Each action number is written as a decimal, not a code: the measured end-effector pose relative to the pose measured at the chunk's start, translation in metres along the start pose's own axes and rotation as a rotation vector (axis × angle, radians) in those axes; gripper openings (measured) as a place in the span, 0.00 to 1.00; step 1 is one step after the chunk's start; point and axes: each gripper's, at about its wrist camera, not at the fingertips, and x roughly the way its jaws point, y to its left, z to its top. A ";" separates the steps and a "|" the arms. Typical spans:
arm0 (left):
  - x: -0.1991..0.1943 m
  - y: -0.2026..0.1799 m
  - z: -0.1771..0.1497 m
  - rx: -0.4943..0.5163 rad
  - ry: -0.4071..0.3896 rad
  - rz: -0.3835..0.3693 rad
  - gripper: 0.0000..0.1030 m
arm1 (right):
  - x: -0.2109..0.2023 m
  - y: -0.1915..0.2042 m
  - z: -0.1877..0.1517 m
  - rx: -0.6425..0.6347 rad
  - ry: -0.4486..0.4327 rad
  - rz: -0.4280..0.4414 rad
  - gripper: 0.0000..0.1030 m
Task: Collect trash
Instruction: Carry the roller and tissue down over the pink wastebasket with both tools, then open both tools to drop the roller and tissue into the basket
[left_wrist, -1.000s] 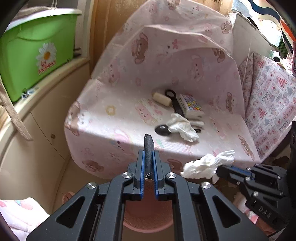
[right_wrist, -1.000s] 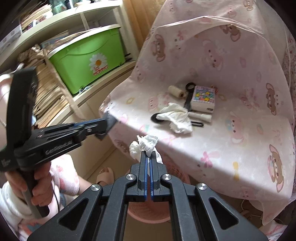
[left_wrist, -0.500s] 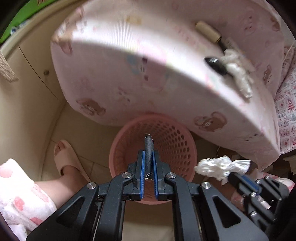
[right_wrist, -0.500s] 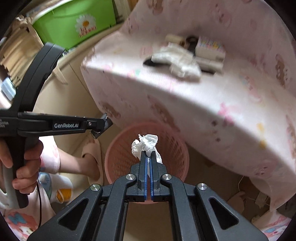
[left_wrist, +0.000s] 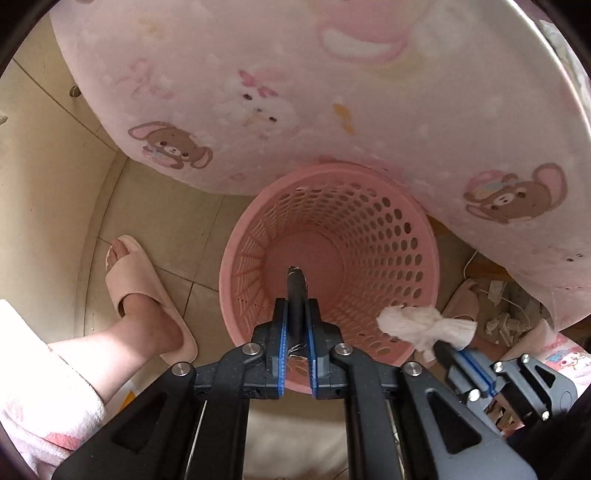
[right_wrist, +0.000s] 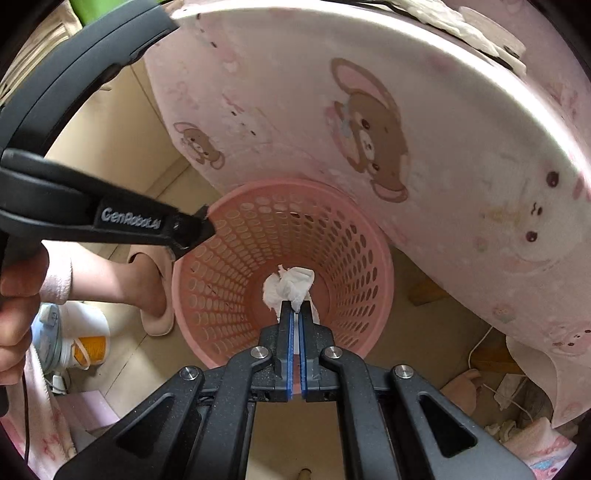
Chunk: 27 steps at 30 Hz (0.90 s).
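A pink perforated basket (left_wrist: 417, 236) stands on the floor under the table edge; it also shows in the right wrist view (right_wrist: 373, 236). My left gripper (left_wrist: 296, 306) is shut on a dark rolled scrap (left_wrist: 296, 288) above the basket's mouth. My right gripper (right_wrist: 295, 308) is shut on a crumpled white tissue (right_wrist: 290, 284) over the basket's middle. In the left wrist view the tissue (left_wrist: 417, 325) and the right gripper (left_wrist: 448, 352) are at the basket's right rim. In the right wrist view the left gripper (right_wrist: 201, 227) is at the basket's left rim.
A table with a pink bear-print cloth (left_wrist: 332, 92) overhangs the basket's far side. The person's foot in a beige slipper (left_wrist: 140, 288) is left of the basket. Cables and clutter (left_wrist: 506, 314) lie on the floor at the right.
Both grippers have swung down from the table top to point into the basket and moved closer to it. Each still holds its piece of trash.
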 end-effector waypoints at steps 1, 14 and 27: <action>0.001 0.001 0.000 -0.003 0.006 0.000 0.08 | 0.000 -0.002 0.000 0.004 0.003 -0.003 0.03; -0.007 0.004 0.001 0.002 -0.021 0.015 0.37 | -0.003 -0.012 -0.002 0.044 -0.013 -0.060 0.52; -0.072 -0.001 -0.002 0.072 -0.265 0.090 0.69 | -0.058 -0.023 0.010 0.074 -0.145 -0.089 0.67</action>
